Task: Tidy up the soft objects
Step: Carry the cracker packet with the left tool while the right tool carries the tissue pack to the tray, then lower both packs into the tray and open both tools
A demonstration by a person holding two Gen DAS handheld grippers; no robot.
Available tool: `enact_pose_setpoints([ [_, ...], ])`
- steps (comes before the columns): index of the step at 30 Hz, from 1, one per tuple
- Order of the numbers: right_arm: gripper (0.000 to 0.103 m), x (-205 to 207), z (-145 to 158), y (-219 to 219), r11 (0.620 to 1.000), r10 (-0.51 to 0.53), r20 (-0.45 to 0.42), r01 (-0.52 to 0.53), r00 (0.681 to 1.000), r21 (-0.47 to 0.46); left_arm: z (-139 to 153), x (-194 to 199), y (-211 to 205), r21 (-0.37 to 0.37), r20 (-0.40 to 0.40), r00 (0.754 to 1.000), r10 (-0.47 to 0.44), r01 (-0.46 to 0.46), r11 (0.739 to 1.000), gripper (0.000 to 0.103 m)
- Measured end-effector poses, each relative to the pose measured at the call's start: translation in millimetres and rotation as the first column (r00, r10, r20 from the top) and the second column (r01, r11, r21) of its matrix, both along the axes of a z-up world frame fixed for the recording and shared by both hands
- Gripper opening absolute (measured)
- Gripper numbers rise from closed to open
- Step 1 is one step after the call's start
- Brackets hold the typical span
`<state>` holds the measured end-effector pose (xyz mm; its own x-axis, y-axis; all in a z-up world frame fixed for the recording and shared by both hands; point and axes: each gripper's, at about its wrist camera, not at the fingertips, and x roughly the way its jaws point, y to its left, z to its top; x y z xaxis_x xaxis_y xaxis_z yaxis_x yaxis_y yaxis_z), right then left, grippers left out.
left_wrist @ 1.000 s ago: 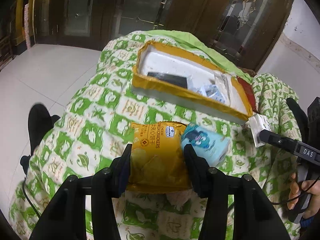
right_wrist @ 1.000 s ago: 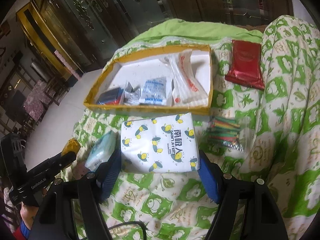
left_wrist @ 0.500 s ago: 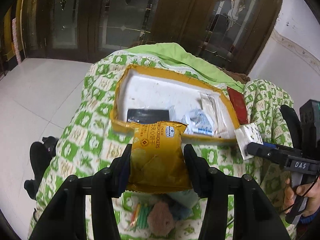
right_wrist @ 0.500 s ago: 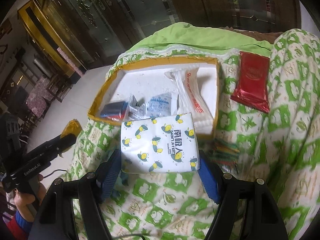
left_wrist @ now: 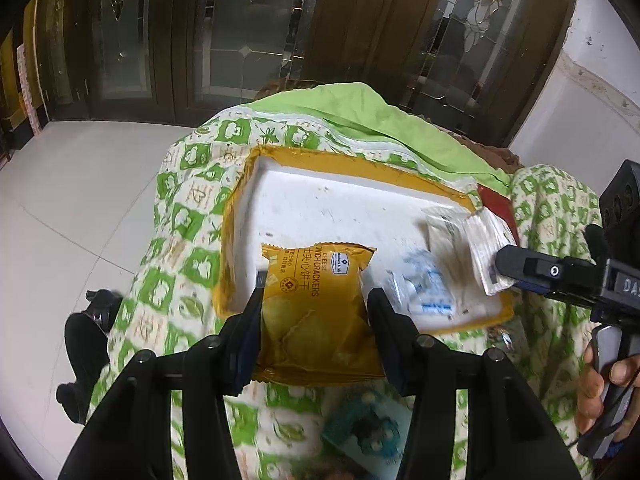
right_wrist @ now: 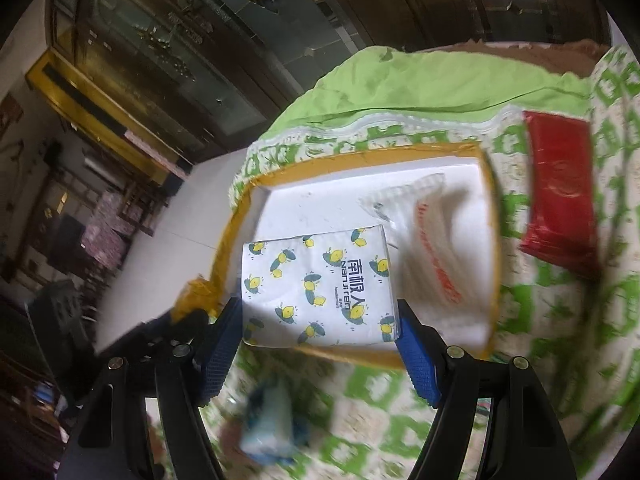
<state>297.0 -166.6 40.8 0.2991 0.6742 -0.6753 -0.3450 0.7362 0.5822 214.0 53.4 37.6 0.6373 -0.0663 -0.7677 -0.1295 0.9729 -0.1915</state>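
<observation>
My left gripper is shut on an orange cheese cracker bag and holds it over the near left corner of the yellow-rimmed white box. My right gripper is shut on a white tissue pack with lemon prints, held over the box's near left part. The right gripper also shows at the right of the left wrist view, with the tissue pack edge-on. Inside the box lie a clear packet with red print and small blue-white packets.
A red packet lies on the green patterned cloth right of the box. A light blue packet lies on the cloth below my grippers. White tiled floor is to the left, and dark glass doors stand behind.
Both grippers have lifted their packs off the cloth and carried them forward, from in front of the box to over its near part.
</observation>
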Motion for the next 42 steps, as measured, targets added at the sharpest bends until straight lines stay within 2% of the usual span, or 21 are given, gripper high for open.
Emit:
enact_pose_setpoints([
  [7, 0.078, 28, -18, 24, 0.998, -0.006, -0.06, 0.009, 0.998, 0.056, -14, 34, 4, 0.013, -0.024, 1.0, -0.002, 0.003, 1.0, 0.05],
  [16, 0.078, 55, -40, 46, 0.999, -0.015, -0.086, 0.018, 0.996, 0.04, -31, 68, 8, 0.02, -0.052, 0.999, -0.007, 0.008, 1.0, 0.05],
  [22, 0.078, 65, -49, 52, 0.999, -0.032, -0.052, 0.031, 0.998, -0.022, -46, 80, 10, 0.044, -0.08, 0.997, -0.004, 0.007, 0.999, 0.05],
  [25, 0.078, 67, -51, 54, 0.996, -0.034, -0.009, 0.033, 0.999, -0.08, -52, 84, 10, 0.06, -0.088, 0.996, -0.002, 0.007, 0.998, 0.05],
  [28, 0.078, 69, -56, 55, 0.992, -0.032, 0.005, 0.032, 0.999, -0.119, -54, 87, 5, 0.092, -0.089, 0.996, -0.01, 0.018, 0.996, 0.05],
  [32, 0.079, 69, -62, 57, 0.989, -0.022, 0.016, 0.024, 1.0, -0.144, -53, 87, 4, 0.096, -0.086, 0.996, -0.014, 0.022, 0.995, 0.05],
  [36, 0.081, 65, -61, 55, 0.99, -0.029, 0.022, 0.032, 0.999, -0.139, -53, 84, 5, 0.099, -0.083, 0.996, -0.009, 0.017, 0.995, 0.053],
  [42, 0.089, 56, -54, 45, 0.993, -0.056, 0.028, 0.059, 0.998, -0.098, -49, 71, 4, 0.083, -0.06, 0.998, -0.013, 0.018, 0.996, 0.075],
])
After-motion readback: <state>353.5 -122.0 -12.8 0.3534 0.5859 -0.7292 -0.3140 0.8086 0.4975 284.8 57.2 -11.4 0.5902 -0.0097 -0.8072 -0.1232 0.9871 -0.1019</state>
